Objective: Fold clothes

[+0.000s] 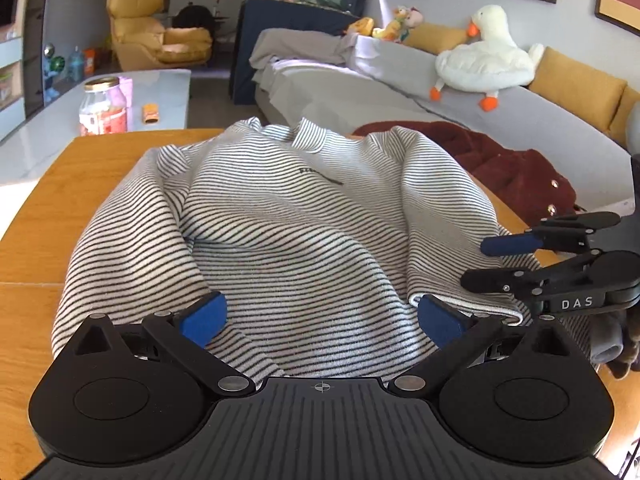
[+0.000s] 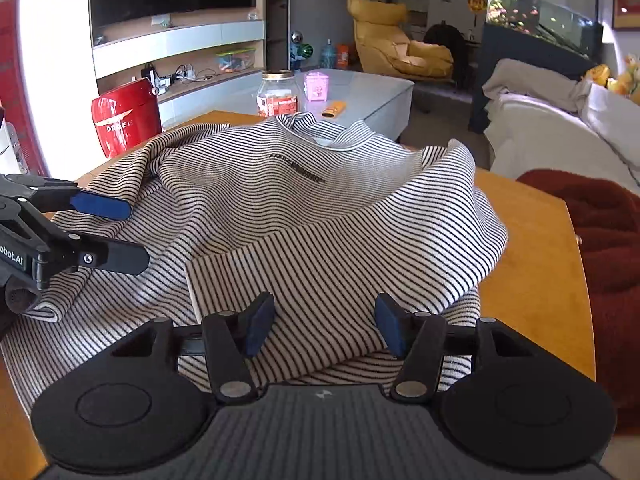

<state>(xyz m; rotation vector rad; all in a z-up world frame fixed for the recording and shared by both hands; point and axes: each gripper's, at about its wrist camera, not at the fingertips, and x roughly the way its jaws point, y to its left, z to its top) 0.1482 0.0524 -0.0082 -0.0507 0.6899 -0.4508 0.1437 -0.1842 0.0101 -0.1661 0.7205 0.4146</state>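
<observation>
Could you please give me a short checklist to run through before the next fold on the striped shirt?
1. Left gripper open, nothing pinched: ok.
2. Right gripper open over the cloth: ok.
3. Striped shirt lying flat: not ok, it is rumpled, with a sleeve folded across the front.
4. Shirt wholly on the wooden table: cannot tell at the near edge.
5. Red garment clear of the shirt: cannot tell.
</observation>
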